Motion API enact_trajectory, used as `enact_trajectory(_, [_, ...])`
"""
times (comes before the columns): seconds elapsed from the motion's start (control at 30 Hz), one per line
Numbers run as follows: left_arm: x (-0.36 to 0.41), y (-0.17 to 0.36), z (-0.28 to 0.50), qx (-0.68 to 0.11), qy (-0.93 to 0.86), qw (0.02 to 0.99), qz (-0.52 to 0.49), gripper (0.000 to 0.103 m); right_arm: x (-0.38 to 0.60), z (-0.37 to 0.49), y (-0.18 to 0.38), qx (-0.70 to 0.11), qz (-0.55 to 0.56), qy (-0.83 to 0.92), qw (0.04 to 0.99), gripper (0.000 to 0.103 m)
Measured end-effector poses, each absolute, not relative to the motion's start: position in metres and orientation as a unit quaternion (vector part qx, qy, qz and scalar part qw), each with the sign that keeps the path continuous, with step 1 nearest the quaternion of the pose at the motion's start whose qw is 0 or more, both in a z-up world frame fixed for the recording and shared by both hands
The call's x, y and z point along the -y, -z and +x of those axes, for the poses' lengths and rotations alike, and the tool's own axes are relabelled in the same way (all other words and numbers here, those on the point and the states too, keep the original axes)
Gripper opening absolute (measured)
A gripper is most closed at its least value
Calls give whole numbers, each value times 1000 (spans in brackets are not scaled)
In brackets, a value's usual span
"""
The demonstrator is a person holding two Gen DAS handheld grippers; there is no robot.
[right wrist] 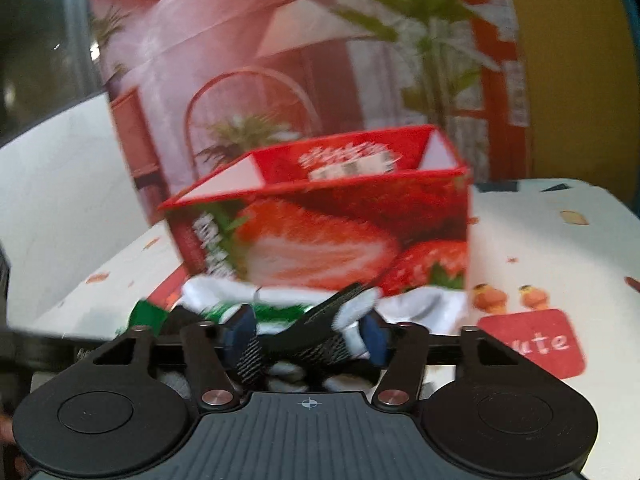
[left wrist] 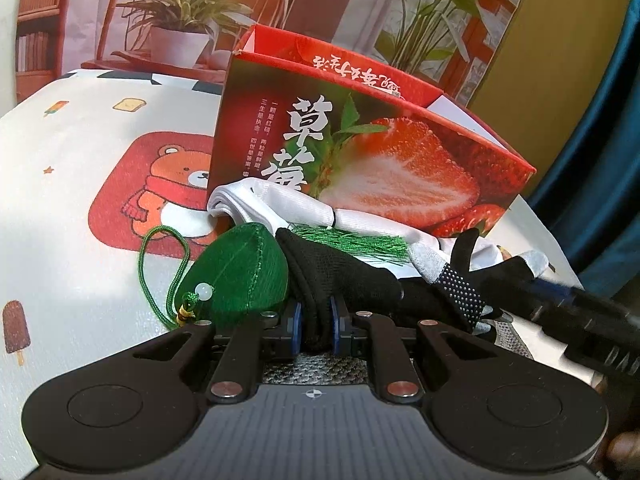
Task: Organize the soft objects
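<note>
Left tool pinches a black glove on the tabletop, just right of a green pouch and near the strawberry box. Right tool stands spread around the glove's dotted fingers, its pads apart from them.

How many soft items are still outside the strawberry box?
3, all piled before the box: green pouch at left, white cloth against the box, black glove clamped in the left tongs. More may be hidden beneath.
</note>
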State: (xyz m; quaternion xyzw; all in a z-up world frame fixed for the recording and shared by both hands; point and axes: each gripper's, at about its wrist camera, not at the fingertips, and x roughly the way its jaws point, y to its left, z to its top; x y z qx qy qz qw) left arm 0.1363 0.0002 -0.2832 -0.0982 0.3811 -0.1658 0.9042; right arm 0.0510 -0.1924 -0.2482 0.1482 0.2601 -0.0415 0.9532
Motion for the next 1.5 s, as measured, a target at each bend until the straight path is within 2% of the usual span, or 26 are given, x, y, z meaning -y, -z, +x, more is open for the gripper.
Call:
enact_trajectory(0.2, [0,283,136,-382,166,904,-99,15,175,64,265,-299,113,24,947,60])
enact_trajectory(0.37, [0,283,136,-381,166,904,-98,15,186,60,266,-291,132,57,946,58])
enact_trajectory(0.43, [-1,283,136,-382,166,904,-99,15,197,55,265,-280,153,79,944,53])
enact_trajectory(0.5, [-1,283,136,-382,165,904,-98,15,207,50,265,-274,170,93,942,40])
enact_trajectory(0.57, [-1,283,136,-383,165,904,-99,15,214,47,266,-276,181,104,938,31])
enact_trajectory(0.73, [-2,284,137,-386,164,902,-106,15,218,44,267,-274,201,82,937,33])
enact_trajectory(0.87, [-1,286,137,-388,163,901,-103,16,210,50,269,-276,199,67,938,45])
enact_trajectory(1.07, [0,289,139,-392,161,900,-101,16,212,64,276,-277,205,71,936,49])
enact_trajectory(1.23, [1,290,139,-393,161,900,-98,16,207,65,284,-292,186,69,936,45])
enact_trajectory(1.5, [4,293,140,-395,163,900,-85,16,203,61,285,-295,175,64,937,27])
